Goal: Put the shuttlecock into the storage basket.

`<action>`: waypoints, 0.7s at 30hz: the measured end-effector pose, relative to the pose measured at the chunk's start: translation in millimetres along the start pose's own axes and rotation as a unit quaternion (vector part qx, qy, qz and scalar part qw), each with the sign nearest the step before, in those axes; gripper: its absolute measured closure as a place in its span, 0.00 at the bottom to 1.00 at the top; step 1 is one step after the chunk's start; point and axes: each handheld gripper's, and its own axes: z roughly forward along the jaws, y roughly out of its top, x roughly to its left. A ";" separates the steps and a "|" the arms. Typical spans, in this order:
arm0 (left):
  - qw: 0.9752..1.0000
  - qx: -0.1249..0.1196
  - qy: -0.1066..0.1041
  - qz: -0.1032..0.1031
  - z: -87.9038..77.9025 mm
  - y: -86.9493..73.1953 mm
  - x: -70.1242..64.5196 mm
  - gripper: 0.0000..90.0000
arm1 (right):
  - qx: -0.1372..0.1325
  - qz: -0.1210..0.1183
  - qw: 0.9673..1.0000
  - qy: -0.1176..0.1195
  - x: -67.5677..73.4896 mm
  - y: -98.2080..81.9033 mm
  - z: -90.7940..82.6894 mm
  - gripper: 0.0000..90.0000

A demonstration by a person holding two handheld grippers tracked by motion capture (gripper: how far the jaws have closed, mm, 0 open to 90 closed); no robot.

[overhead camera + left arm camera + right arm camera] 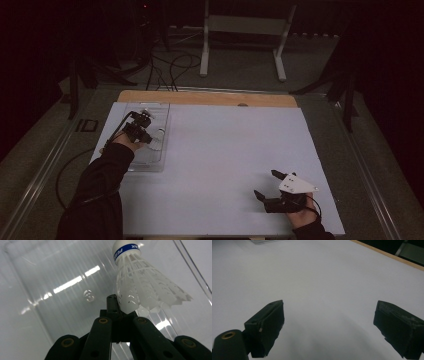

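Fingers (117, 307) pinch the shuttlecock's (142, 285) skirt edge.

Your left gripper (141, 131) is out at the far left, forearm stretched forward, jaws clamped tight together (119, 311). Your right gripper (267, 186) sits low at the near right, pointing left across the table, jaws spread wide with nothing between them (329, 325).

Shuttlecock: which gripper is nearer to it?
Left. The left gripper is shut on the shuttlecock by its skirt edge, over the clear tray. The right gripper sits open, far across the white table, nothing between its jaws.
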 end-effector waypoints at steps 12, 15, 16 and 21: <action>1.000 0.020 -0.003 0.003 5.6 -0.6 -5.0 0.89 | 0.000 0.000 1.000 0.000 0.1 0.1 -0.1 0.11; 1.000 0.022 0.000 0.002 2.4 -1.5 -5.6 0.80 | 0.000 0.001 1.000 0.001 -0.1 0.2 -0.4 0.11; 1.000 0.020 0.000 0.002 -0.2 -2.2 -6.2 0.79 | 0.000 0.001 1.000 0.001 -0.1 0.2 -0.5 0.11; 1.000 0.020 -0.002 0.018 -11.4 -7.1 -11.8 0.65 | -0.002 -0.001 1.000 -0.001 0.1 0.4 -0.8 0.11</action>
